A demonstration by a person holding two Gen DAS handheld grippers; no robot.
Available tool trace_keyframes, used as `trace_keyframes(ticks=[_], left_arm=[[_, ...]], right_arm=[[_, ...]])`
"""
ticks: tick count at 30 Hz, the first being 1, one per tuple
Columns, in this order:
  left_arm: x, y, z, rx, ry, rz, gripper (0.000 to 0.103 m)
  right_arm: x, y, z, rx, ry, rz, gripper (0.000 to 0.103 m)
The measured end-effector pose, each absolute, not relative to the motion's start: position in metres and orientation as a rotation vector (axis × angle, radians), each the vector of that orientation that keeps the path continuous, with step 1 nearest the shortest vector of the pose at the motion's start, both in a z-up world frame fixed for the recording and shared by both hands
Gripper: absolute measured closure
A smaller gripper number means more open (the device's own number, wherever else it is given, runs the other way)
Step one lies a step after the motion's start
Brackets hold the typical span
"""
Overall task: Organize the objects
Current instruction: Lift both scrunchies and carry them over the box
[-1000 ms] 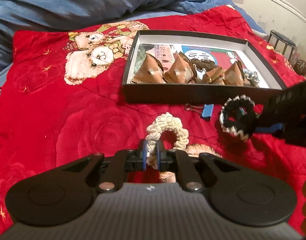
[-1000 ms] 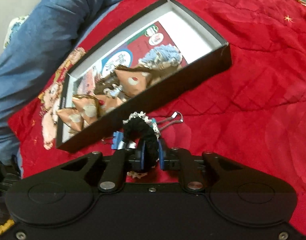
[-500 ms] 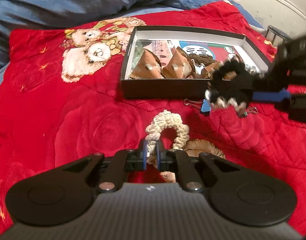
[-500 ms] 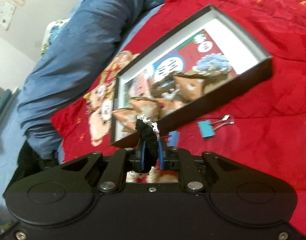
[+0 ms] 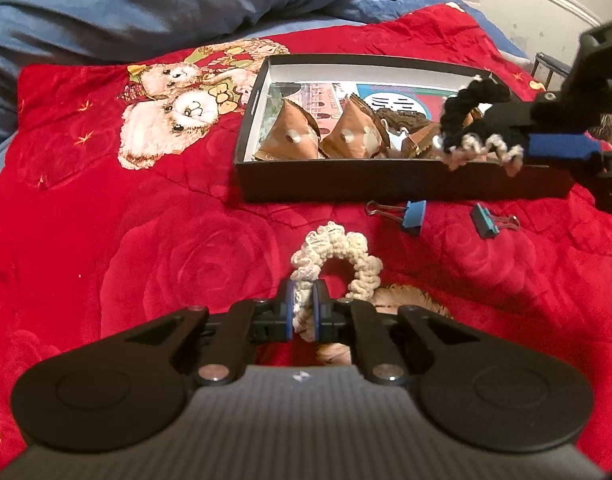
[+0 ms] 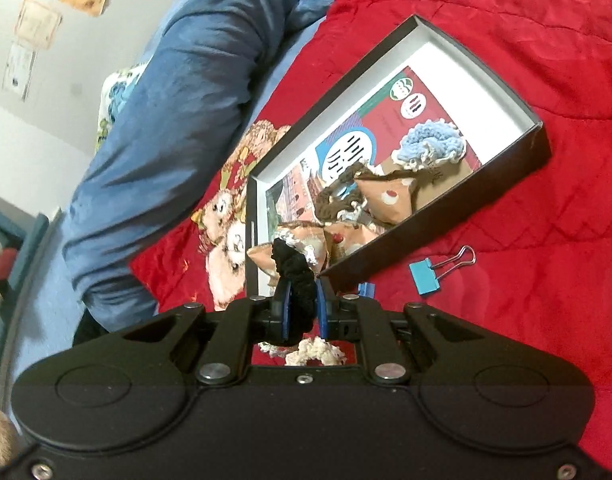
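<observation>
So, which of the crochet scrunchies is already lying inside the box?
The light blue scrunchie, lying in the box. The black scrunchie is pinched in the right gripper and the cream scrunchie in the left gripper.

A red quilt (image 5: 105, 248) printed with roses and teddy bears (image 5: 173, 116) covers the bed. Behind it lies a rumpled blue blanket (image 5: 165, 0). Paper sheets (image 6: 37, 24) hang on the pale wall (print unreadable).
</observation>
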State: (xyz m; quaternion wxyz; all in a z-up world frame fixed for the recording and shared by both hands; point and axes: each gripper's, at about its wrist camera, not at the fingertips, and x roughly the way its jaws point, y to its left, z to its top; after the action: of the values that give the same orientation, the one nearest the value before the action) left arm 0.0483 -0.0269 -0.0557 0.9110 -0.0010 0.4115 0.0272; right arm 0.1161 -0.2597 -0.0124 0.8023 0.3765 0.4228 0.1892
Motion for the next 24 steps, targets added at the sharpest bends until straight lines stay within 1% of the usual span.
trace_keyframes(ticks=[5,24], left_arm=[[0.0471,-0.0229,-0.0546,-0.021,0.848,0.057,0.091],[0.0448,-0.0203,-0.0502,-0.042,0.841,0.056,0.091]], right_arm=[[0.1170,-0.2607,-0.0104,0.776,0.891,0.385,0.090],[0.1211,-0.2601,-0.0181,0.801,0.914,0.374,0.089]])
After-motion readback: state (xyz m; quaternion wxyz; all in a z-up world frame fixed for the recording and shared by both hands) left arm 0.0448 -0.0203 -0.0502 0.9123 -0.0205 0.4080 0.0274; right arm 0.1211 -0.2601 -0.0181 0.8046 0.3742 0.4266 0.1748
